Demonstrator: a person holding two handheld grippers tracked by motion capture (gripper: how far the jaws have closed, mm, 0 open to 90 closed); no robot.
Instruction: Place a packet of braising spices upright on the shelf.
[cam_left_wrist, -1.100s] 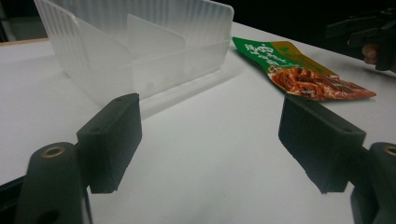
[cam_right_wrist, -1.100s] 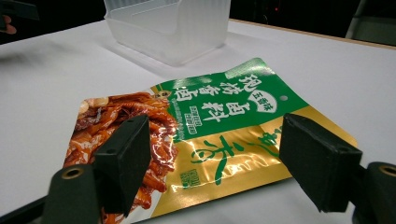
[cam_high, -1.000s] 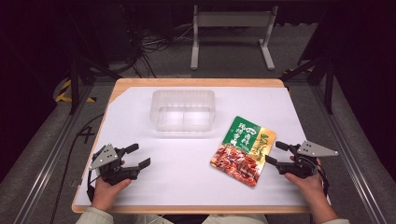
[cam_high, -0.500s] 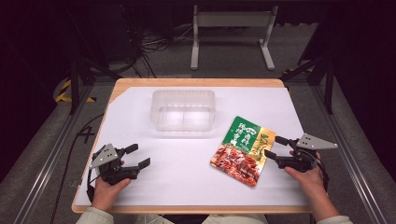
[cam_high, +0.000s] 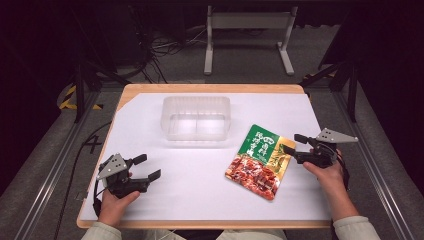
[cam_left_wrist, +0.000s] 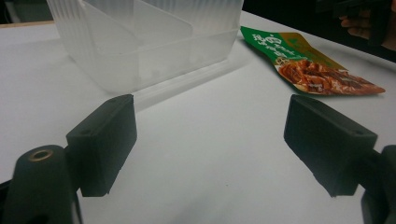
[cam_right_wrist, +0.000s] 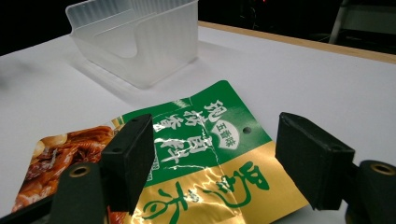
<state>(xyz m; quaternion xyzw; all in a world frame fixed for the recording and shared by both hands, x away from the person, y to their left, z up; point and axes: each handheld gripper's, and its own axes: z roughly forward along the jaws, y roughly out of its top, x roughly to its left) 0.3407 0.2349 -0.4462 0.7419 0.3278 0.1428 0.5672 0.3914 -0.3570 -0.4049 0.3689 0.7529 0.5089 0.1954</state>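
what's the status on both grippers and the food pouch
Right gripper open, jaws just closing in over food pouch edge, no grip yet. Left gripper open, holding nothing. Pouch flat beside clear plastic container. Nothing in the way.

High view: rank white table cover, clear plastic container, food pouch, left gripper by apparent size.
1. white table cover
2. clear plastic container
3. food pouch
4. left gripper
The container and pouch look close in size, so their order is unsure.

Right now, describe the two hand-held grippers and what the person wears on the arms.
The left gripper and the right gripper are matte black, each with two blocky rectangular jaws and a grey three-cornered plate on top. A dark cable trails from each gripper. The person's sleeves are pale grey-green with ribbed cuffs.
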